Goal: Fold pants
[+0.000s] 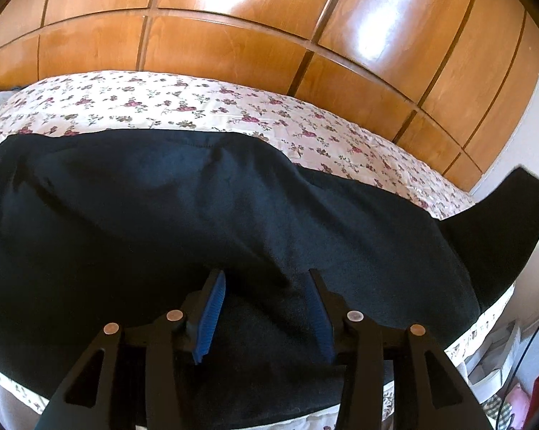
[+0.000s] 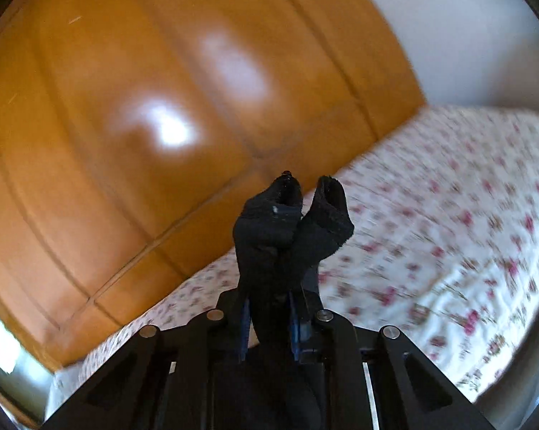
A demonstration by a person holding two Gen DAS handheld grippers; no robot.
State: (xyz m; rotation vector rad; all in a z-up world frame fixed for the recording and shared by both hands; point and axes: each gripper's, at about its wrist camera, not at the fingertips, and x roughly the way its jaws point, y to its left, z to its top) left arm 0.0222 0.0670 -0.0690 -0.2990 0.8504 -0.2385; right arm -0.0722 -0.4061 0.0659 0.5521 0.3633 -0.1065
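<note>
Left gripper jaws parted, hovering over dark pants spread on floral bedsheet | right gripper clamped on bunched leg ends (blurred) | step: fold-over carry | next: lay ends onto waist, judged.

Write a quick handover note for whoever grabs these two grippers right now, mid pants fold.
Left gripper: open, over the dark pants, gripping nothing.
Right gripper: shut on a bunched end of the pants, lifted above the floral bedspread.
Pants lie mostly spread across the bed in front of the wooden wardrobe.
Done: one end picked up. Left: carry it over, lay it down, finish folding.
</note>
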